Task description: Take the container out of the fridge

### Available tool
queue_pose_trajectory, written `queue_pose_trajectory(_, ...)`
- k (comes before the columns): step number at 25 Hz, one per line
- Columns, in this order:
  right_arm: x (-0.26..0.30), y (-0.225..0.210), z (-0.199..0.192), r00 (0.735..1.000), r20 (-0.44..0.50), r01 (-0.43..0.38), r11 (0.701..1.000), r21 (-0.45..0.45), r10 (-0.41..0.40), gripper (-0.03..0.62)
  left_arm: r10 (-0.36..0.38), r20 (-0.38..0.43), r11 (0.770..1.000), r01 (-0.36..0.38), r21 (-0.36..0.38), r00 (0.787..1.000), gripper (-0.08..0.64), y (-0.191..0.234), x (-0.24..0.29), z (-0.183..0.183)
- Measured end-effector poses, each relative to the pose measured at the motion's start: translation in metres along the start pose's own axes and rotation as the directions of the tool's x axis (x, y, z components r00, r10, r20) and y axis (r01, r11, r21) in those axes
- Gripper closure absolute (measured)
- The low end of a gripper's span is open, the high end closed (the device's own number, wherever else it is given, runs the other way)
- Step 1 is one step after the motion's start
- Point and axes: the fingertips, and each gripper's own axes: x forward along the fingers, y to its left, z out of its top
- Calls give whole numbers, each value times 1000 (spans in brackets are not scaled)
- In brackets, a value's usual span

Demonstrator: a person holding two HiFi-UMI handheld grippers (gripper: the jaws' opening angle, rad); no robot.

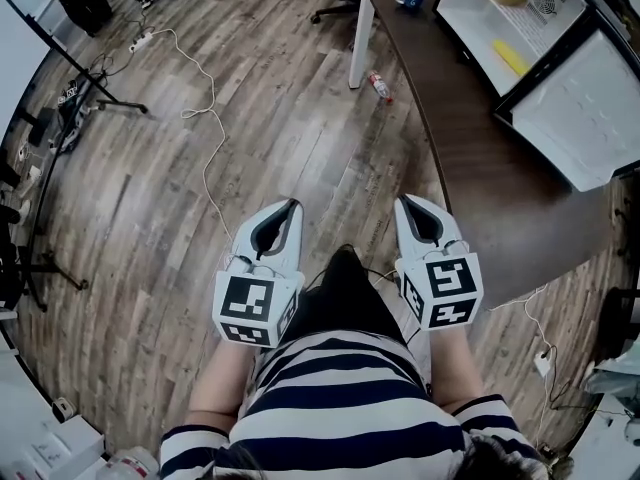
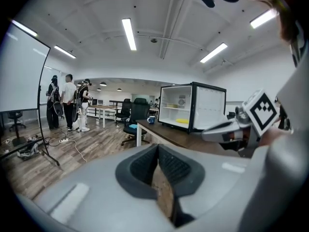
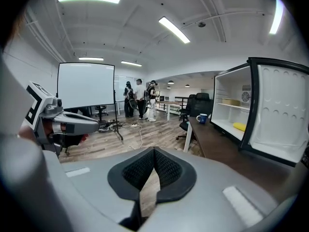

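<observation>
approach step: your left gripper [image 1: 291,206] and right gripper [image 1: 406,203], jaws together and empty, sit well short of the open fridge [image 1: 462,10]; next, open up and reach what seems the yellow container [image 1: 510,56] inside.

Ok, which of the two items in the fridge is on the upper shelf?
The pale beige box: it sits higher, towards the back. The other, a bright yellow item, is flatter and lies on the level below it.

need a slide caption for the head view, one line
Left claw and right claw shut and empty over the wood floor, short of the desk where the fridge stands open.
</observation>
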Motion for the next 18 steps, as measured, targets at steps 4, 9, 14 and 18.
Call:
queue_pose_trajectory(4,35,-9,8,999,-6,-33,999,-5,33,594,26,-4,1000,-26,-5,1000,560,19,26,7)
queue_pose_trajectory(9,71,-28,29,999,-4,-54,998,-26,54,594,30,-2,999,-30,-26,1000,560,36,66,22)
queue_pose_trajectory(14,97,-61,48,999,-6,-54,997,-50,54,594,28,8,999,-27,-32,1000,560,47,114,46)
queue_pose_trajectory(18,114,-92,59,999,-7,-53,998,-36,52,594,29,11,999,-29,-28,1000,560,51,154,65)
